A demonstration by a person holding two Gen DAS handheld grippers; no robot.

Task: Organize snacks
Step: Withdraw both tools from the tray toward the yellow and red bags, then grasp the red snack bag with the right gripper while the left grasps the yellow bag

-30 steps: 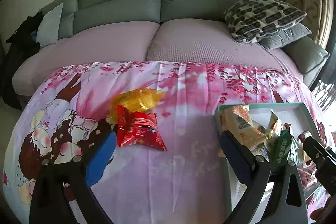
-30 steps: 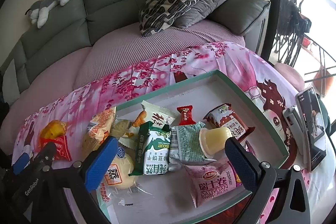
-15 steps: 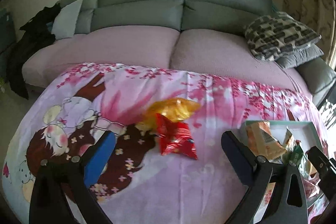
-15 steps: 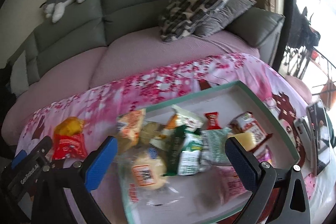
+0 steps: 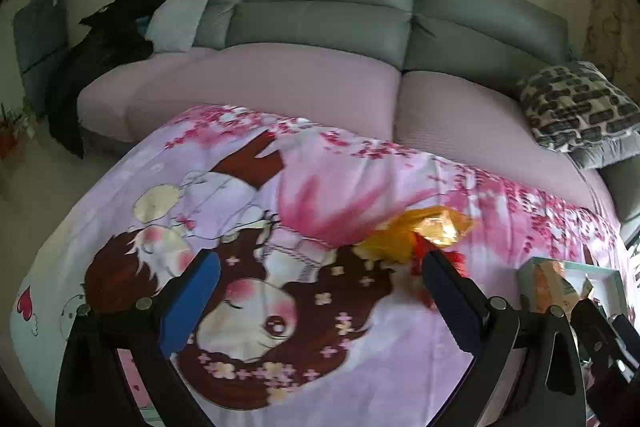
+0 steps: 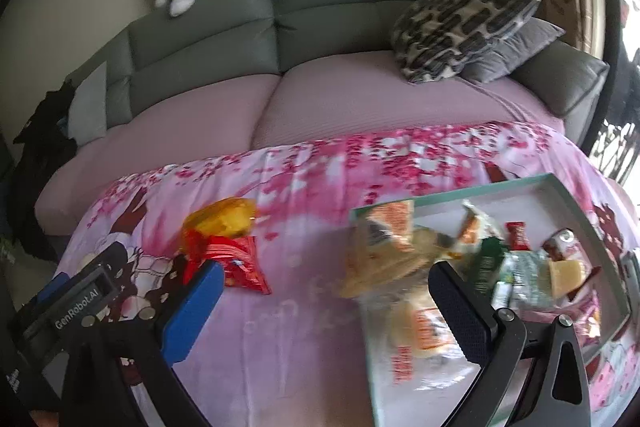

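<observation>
Both grippers' jaws gape, empty, over the cloth-covered bench.
Left gripper (image 5: 320,301) and right gripper (image 6: 326,307) hang nearest; beyond, left of the tray (image 6: 560,179) of blurred snacks, red packet (image 6: 240,261) touches yellow packet (image 6: 224,219); sofa (image 6: 320,27) behind.

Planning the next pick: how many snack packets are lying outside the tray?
2: a yellow packet on the blanket left of the tray, and a red packet touching its near side. None others visible.
</observation>
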